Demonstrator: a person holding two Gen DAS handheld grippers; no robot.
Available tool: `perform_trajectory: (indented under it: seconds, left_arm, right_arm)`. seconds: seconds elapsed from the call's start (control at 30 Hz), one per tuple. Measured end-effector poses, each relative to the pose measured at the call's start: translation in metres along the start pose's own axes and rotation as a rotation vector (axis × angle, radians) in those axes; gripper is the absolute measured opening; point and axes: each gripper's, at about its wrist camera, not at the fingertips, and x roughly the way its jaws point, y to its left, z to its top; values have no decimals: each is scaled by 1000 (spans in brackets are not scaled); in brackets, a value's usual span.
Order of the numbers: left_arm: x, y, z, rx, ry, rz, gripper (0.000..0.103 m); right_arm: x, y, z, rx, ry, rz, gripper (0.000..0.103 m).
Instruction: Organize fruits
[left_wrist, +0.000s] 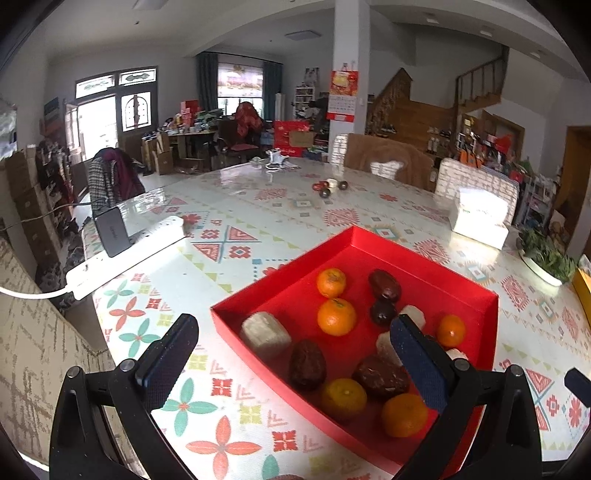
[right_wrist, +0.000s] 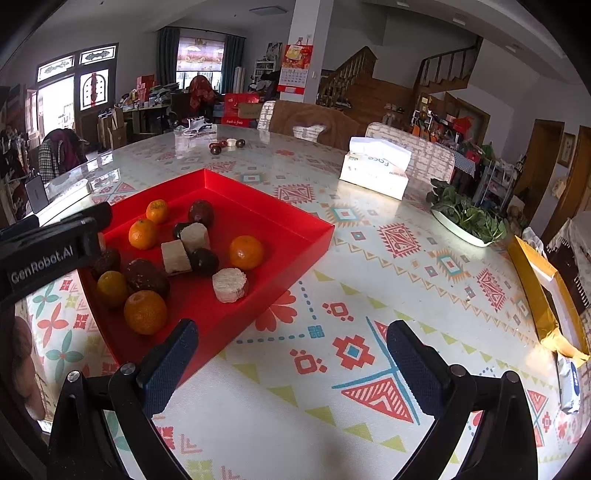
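Hovering both grippers spread wide and holding nothing: left gripper (left_wrist: 295, 354) over the near edge of the red tray (right_wrist: 317, 229), right gripper (right_wrist: 291, 354) over bare tablecloth beside it. Oranges (right_wrist: 245, 252), dark dates (right_wrist: 146, 277) and pale cut chunks (right_wrist: 229, 284) lie mixed in the tray; this fits either mid-sort or fruit just gathered, so I can't tell you the step. A few small fruits (right_wrist: 225, 144) sit well apart at the far end, too small to identify. Your left finger hides some tray contents.
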Motion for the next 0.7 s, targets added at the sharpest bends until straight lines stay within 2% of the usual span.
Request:
perform_trajectory:
  seconds: [0.43,0.7]
  left_arm:
    - [-2,11,4,-25,-14,11,103]
    - [-15,24,11,-48,-48,33,103]
  right_arm:
    - [-7,7,2,-17,-10,3,103]
    - [-17,8,3,-21,-35,7,103]
